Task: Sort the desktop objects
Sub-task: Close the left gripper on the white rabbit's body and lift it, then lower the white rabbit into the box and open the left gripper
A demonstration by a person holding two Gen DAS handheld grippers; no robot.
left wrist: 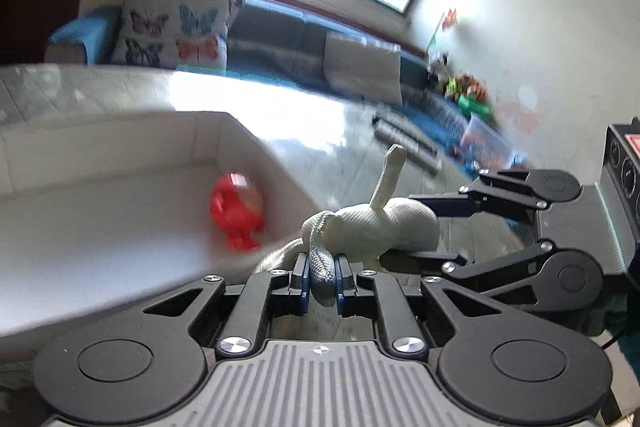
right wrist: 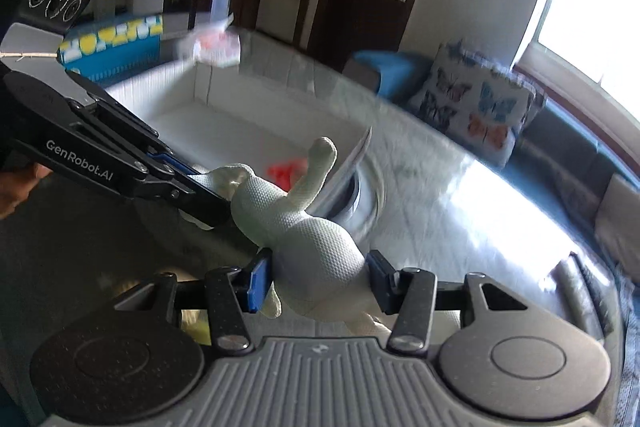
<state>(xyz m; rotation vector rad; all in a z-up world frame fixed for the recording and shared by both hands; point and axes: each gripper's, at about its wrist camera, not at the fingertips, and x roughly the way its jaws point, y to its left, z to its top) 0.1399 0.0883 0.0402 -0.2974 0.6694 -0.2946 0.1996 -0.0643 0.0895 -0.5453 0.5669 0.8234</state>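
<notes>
A white knitted glove [left wrist: 384,223] hangs above the glass table, held between both grippers, with one finger sticking up. My left gripper [left wrist: 323,275] is shut on a rolled knitted end of it. My right gripper [right wrist: 320,275] has its pads pressed on either side of the glove's [right wrist: 316,247] bulging body. In the left wrist view the right gripper [left wrist: 404,227] comes in from the right, one finger above and one below the glove. Seen from the right wrist, the left gripper [right wrist: 212,207] reaches in from the left and a hand holds it.
An open white box [left wrist: 120,155] lies to the left with a red toy [left wrist: 236,211] inside; it also shows from the right wrist [right wrist: 224,95]. A wrapped packet [right wrist: 216,47] sits at the box's far end. A sofa with butterfly cushions [right wrist: 472,103] lies beyond the table.
</notes>
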